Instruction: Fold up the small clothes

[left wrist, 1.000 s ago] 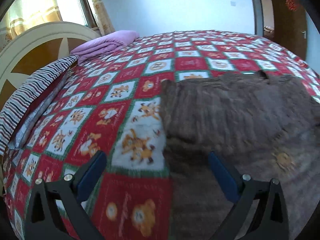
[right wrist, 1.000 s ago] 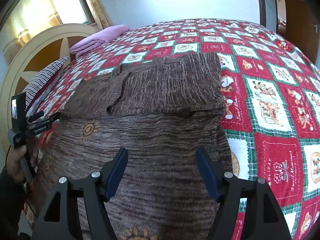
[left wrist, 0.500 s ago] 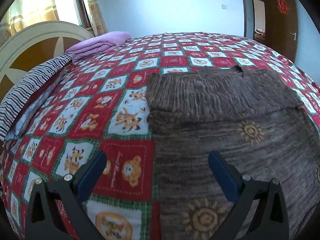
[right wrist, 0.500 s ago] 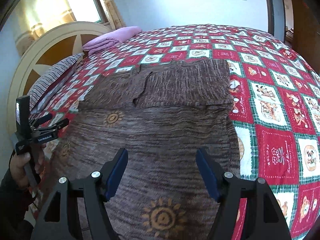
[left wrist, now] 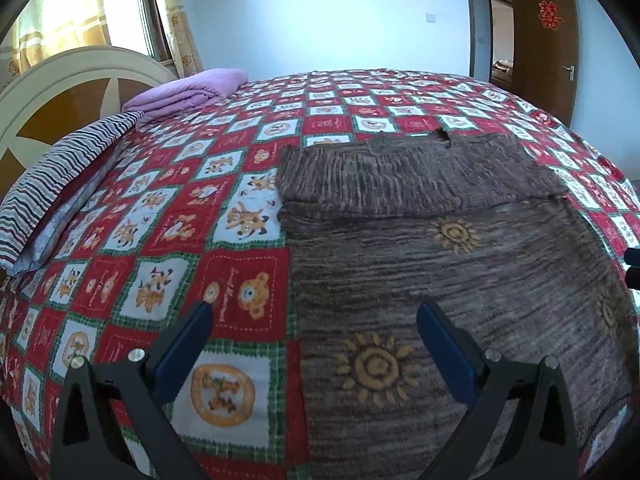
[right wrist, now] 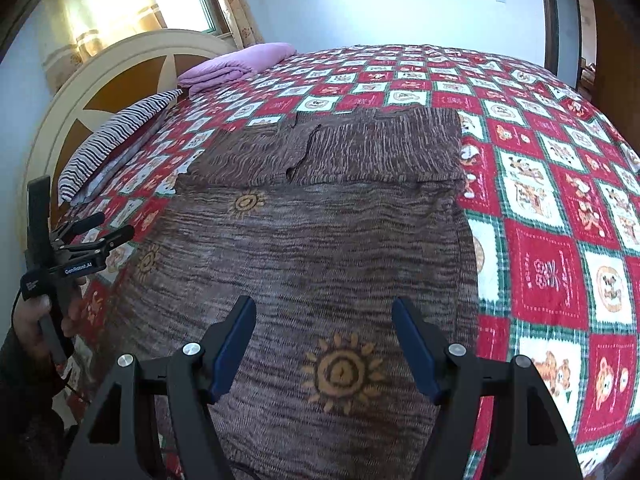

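A brown knitted garment (right wrist: 320,240) — ribbed, streaky, dotted with yellow sun motifs — is laid flat on a bed, over a quilted bedspread (right wrist: 560,200) of red and white squares edged in green. Its far end is folded back on itself, forming a straight crease. The left gripper (left wrist: 316,320) is held spread above the garment's left edge, nothing between its blue pads. The right gripper (right wrist: 324,312) is likewise spread and empty, over the garment's near part. A striped pillow (left wrist: 60,176) and folded lilac cloth (left wrist: 188,90) are seen by the curved cream headboard (right wrist: 120,64).
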